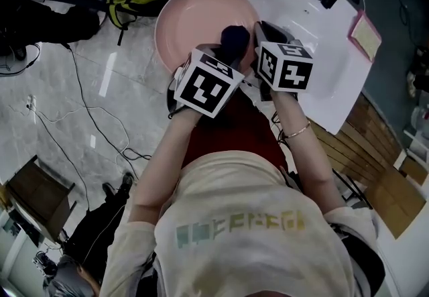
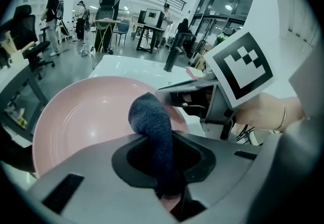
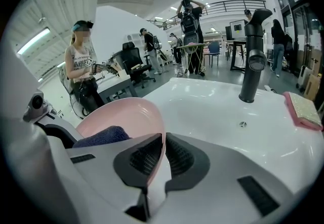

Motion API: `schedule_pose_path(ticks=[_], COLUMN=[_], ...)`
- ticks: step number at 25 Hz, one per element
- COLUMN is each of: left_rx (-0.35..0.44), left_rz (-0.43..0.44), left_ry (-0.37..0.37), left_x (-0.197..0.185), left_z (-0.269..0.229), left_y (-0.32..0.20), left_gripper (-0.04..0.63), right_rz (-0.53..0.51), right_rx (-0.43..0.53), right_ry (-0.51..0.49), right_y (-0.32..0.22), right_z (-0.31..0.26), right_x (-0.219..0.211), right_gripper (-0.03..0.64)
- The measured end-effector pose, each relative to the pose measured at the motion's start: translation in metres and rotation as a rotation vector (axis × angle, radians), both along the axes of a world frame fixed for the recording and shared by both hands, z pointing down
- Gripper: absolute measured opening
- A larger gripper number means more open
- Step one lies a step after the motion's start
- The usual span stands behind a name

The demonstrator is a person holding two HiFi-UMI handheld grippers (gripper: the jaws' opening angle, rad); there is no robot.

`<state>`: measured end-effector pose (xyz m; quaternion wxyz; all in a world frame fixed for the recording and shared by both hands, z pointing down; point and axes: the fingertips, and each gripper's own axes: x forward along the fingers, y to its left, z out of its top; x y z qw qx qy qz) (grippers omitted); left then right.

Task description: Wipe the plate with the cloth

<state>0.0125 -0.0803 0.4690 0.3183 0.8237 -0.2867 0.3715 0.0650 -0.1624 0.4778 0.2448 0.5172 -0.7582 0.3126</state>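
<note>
Noted left claw [image 2: 163,165] closed on a dark blue terry cloth [image 2: 151,117], with the folded wad standing up out of the claw. Logged cloth's upper end set against the inner face of the round pink plate [image 2: 81,122], close to the plate's right rim. Logged plate tilted, carried by its rim, overhanging the left edge of the white bench [image 1: 295,1] in head view. Found right claw [image 3: 163,160] pinched narrow onto the plate's right rim, with the rim edge sandwiched between the two ribbed black pads.

Right of the plate:
- Black tap [image 3: 250,61] upright on the bench, well apart from the plate.
- Flat pink pad [image 3: 304,109] further right of the plate, past the tap, lying near the bench edge.

Behind the plate in right gripper view: standing person [image 3: 83,74], well apart from the plate. Others further back, too small for detail.
</note>
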Motion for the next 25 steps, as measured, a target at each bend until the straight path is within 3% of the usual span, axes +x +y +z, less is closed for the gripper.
schedule_pose_path(ticks=[25], left_rx=[0.088], left_rz=[-0.068], left_ry=[-0.181], left_x=[-0.091], left_z=[0.001], left_y=[-0.018], left_gripper=[0.080], right_rz=[0.008], right_rx=[0.018], right_ry=[0.030], right_y=[0.007], right_z=[-0.005], right_x=[-0.003], right_gripper=[0.051])
